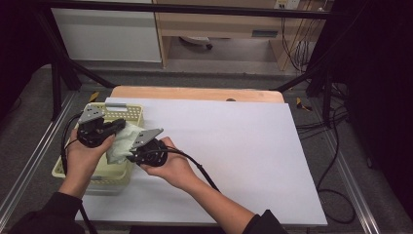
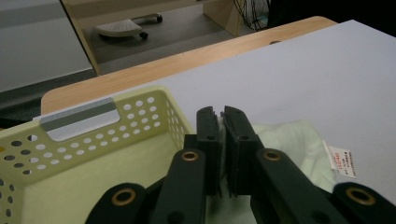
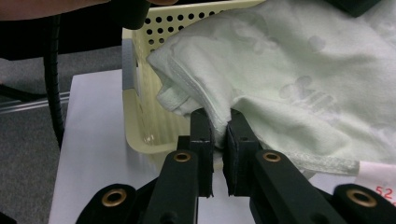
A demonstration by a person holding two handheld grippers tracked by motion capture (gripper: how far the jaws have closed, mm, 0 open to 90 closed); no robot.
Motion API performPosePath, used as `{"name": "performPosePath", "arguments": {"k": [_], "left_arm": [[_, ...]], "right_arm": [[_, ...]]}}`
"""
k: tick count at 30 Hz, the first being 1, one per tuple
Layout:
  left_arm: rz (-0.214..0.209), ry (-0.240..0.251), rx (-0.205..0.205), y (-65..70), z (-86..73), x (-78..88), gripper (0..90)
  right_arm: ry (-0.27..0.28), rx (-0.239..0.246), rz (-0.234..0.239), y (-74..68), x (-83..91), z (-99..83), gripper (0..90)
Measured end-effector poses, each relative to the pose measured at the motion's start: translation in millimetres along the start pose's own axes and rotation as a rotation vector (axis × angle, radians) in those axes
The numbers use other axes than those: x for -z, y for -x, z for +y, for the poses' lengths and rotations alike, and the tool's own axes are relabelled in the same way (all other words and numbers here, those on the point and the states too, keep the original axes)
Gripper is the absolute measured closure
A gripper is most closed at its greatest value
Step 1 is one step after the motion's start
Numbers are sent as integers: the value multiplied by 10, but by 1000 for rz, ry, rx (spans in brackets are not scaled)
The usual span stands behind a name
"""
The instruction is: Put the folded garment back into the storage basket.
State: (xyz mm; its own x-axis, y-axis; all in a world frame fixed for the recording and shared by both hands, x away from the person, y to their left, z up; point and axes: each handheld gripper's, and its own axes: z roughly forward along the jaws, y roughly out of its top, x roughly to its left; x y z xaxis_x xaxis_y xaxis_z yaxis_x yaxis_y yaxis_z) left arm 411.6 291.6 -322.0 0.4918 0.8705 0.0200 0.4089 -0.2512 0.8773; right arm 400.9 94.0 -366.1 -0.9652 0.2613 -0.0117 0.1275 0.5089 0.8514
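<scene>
The pale green cotton cloth [image 1: 121, 142] is pinched by both the left gripper [image 1: 118, 126] and the right gripper [image 1: 130, 155] at the rim of the perforated cream plastic basket [image 1: 113, 176], seemingly so it can be carried between them.

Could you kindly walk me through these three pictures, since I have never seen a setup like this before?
No robot here: a person holds a two-jaw gripper in each hand. The high view looks down on a table covered by a white sheet. The other two pictures come from cameras riding on each gripper, looking along its black jaws. At the table's left sits a pale yellow perforated basket. A pale green cloth drapes over the basket's edge. The left gripper and the right gripper are each shut on the cloth.
</scene>
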Motion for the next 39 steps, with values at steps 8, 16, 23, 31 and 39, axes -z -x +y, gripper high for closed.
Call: {"name": "performPosePath", "arguments": {"k": [8,16,23,31,39], "left_arm": [[6,0,6,-43,-20,16,855],[12,-6,9,-87,-36,23,855],[15,1,13,-126,2,29,855],[29,10,18,-180,28,63,855],[48,5,28,-269,42,86,855]], "right_arm": [[22,-15,6,2,-41,-11,835],[24,-21,6,2,-92,-9,835],[15,-10,-2,32,-99,37,835],[22,8,-8,38,-120,135,835],[30,12,-10,67,-165,190,835]]}}
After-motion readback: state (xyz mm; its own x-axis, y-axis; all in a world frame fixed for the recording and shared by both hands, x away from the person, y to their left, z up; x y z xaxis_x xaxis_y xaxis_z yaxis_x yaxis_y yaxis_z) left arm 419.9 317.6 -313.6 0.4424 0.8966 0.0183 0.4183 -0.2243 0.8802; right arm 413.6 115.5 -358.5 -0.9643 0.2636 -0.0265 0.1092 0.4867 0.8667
